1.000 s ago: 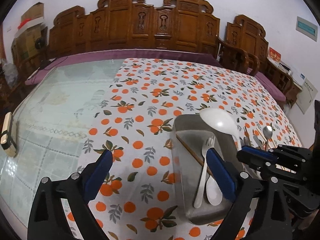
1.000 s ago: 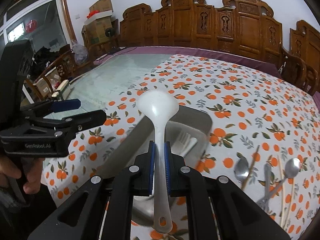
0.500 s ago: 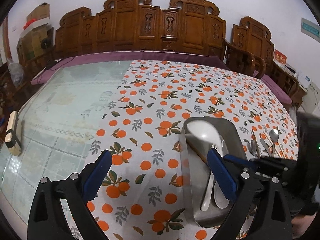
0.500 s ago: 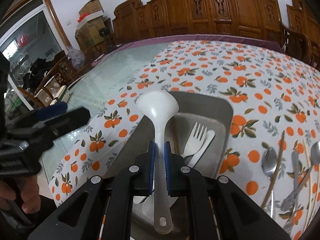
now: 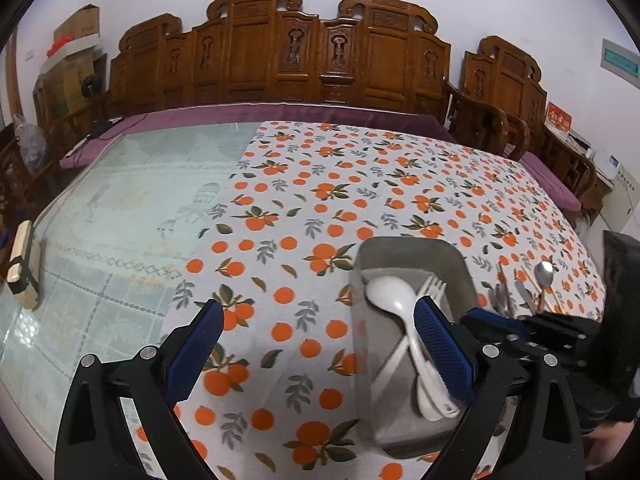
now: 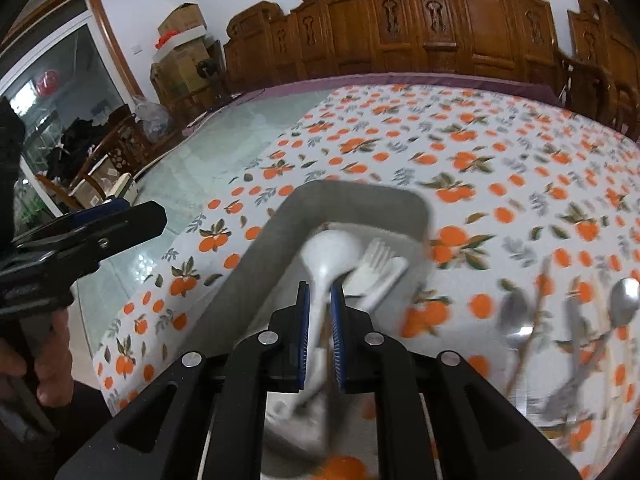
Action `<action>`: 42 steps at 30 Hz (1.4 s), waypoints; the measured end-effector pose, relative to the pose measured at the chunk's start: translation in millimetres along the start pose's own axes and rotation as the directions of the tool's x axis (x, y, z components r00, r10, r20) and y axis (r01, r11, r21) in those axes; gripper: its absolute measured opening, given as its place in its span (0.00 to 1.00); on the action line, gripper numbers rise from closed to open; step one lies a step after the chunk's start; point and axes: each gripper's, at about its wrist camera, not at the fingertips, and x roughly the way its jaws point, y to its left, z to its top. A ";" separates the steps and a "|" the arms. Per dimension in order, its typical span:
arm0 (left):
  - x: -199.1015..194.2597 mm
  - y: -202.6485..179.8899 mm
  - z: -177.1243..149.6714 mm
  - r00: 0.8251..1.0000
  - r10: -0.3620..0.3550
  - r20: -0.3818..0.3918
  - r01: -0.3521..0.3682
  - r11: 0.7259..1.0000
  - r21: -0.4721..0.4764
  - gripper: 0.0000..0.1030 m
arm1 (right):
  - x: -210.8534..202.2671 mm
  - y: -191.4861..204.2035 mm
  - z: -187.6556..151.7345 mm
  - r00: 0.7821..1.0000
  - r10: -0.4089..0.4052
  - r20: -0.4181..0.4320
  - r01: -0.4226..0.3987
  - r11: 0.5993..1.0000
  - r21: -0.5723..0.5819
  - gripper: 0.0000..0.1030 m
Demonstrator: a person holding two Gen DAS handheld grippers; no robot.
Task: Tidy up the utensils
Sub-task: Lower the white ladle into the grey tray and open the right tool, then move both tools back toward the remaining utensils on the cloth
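A grey tray (image 5: 404, 246) (image 6: 256, 272) sits on the orange-print tablecloth. Inside lie a white ladle (image 5: 390, 294) (image 6: 330, 254), a white fork (image 5: 432, 286) (image 6: 374, 264) and a white spoon. My right gripper (image 6: 319, 300) is low in the tray, its jaws parted slightly around the ladle's handle, which lies down in the tray. It shows in the left wrist view (image 5: 492, 318) at the tray's right side. My left gripper (image 5: 318, 326) is wide open and empty, hovering over the cloth left of the tray.
Metal spoons (image 6: 624, 300) (image 5: 545, 272), chopsticks and other cutlery lie on the cloth right of the tray. A wooden-handled brush (image 5: 22, 270) lies on the glass tabletop at far left. Carved wooden chairs (image 5: 280, 52) line the far edge.
My right gripper lowered the white ladle into the tray and its jaws have loosened around the handle. The left gripper stayed open, drifting slightly.
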 end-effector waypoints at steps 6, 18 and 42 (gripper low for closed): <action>-1.8 -34.5 -0.5 0.997 -0.074 0.013 0.073 0.997 0.036 0.89 | -56.0 -37.5 -11.1 0.993 -0.111 0.044 0.114 0.990 -0.078 0.13; 0.6 -106.2 -15.8 0.987 -0.163 0.007 0.161 0.977 0.138 0.90 | -101.7 -130.9 -47.8 0.958 -0.282 0.061 0.281 0.960 0.024 0.23; 16.5 -179.7 -53.3 0.961 -0.264 -0.079 0.276 0.933 0.233 0.65 | -74.6 -173.1 -60.3 0.949 -0.313 -0.043 0.314 0.949 0.017 0.23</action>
